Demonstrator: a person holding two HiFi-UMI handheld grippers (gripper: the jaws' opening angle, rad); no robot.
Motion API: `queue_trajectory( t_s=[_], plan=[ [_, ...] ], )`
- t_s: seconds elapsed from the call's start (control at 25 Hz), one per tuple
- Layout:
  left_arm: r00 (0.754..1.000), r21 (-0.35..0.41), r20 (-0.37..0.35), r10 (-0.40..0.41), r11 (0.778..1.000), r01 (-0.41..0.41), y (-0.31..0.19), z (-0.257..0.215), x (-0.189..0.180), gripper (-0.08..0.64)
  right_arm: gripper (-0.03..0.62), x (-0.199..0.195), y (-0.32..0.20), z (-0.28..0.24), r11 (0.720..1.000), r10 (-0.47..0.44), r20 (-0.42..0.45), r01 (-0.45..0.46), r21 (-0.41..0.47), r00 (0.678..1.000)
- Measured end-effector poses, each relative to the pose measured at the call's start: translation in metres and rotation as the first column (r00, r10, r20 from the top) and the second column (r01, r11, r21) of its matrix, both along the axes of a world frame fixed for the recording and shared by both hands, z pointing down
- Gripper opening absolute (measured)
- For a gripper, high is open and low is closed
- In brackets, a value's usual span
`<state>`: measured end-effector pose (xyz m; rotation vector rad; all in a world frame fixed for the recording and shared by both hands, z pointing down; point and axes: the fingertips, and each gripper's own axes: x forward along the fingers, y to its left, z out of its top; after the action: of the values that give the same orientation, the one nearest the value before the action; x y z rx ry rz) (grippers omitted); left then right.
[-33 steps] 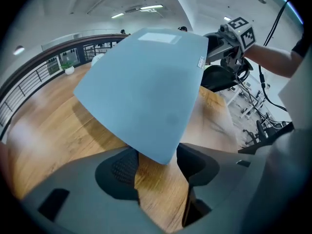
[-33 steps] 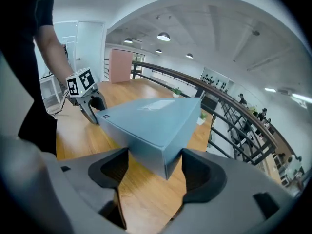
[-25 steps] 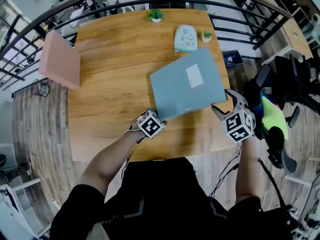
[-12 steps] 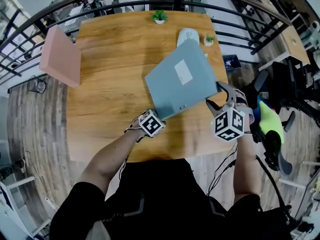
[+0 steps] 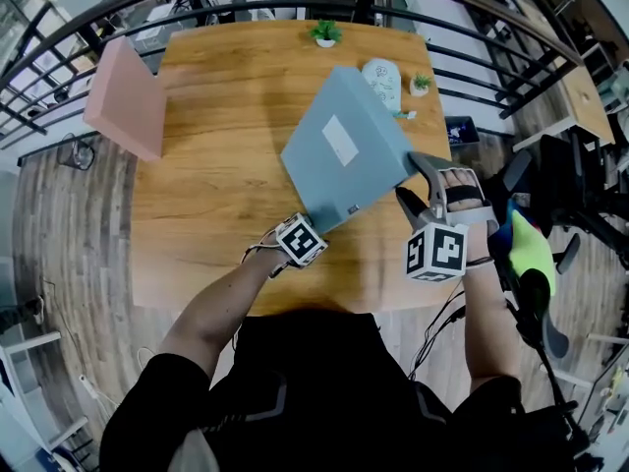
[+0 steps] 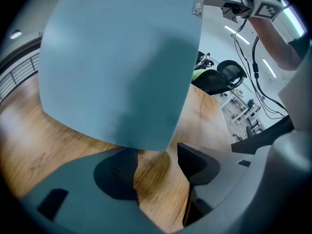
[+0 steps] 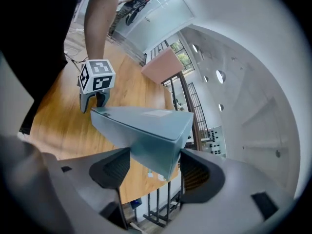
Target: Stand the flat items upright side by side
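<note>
**Head view.** The blue-grey file box [image 5: 344, 150] is on the table [image 5: 216, 214], well apart from the pink box [image 5: 126, 101], on the pink box's side toward the person's right hand. The pink box stands upright at the table's edge. The blue-grey file box is partly tipped up. One short end appears to rest on the wood by the left gripper [image 5: 307, 230], and the other end is lifted in the right gripper [image 5: 411, 180]. Its long axis therefore slopes upward, away from the pink box, and its labelled face looks up and toward the pink box. I judge it stiff, hollow and fairly light, since it keeps its shape while carried by one corner. Its faces look smooth and could slip, so a hold across the thickness near a corner seems best.

**Left gripper view.** The jaws stand apart and have just been opening. The box's low corner sits at their mouth with neither pad pressing on it, and bare wood shows between them. This gripper probably serves as a stop for the low end rather than as a grip.

**Right gripper view.** The jaws are wide but clamped across the thickness of the raised corner, one pad on each side. From there the box runs toward the left gripper, and the pink box stands farther off beyond it. Once the box is upright on a narrow edge it may topple — it will likely want steadying.
</note>
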<state>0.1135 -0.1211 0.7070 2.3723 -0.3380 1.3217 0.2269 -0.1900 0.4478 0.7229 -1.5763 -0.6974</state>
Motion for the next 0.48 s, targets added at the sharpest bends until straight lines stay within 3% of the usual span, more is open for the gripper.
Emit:
queue_trajectory(
  t_s=[0.24,0.48],
  plan=[
    [0.999,-0.002,-0.047,-0.016,1.0,0.016,0.002,0.0,0.003,0.264,0.293,-0.033,-0.009,-0.005,0.983,-0.175,-0.09,0.179,0.032,0.98],
    [0.993,-0.017,-0.08,-0.083,0.996,0.082,0.004,-0.006,0.001,0.265,0.293,-0.054,-0.011,-0.007,0.97,-0.235,-0.066,0.239,0.049,0.97]
  ],
)
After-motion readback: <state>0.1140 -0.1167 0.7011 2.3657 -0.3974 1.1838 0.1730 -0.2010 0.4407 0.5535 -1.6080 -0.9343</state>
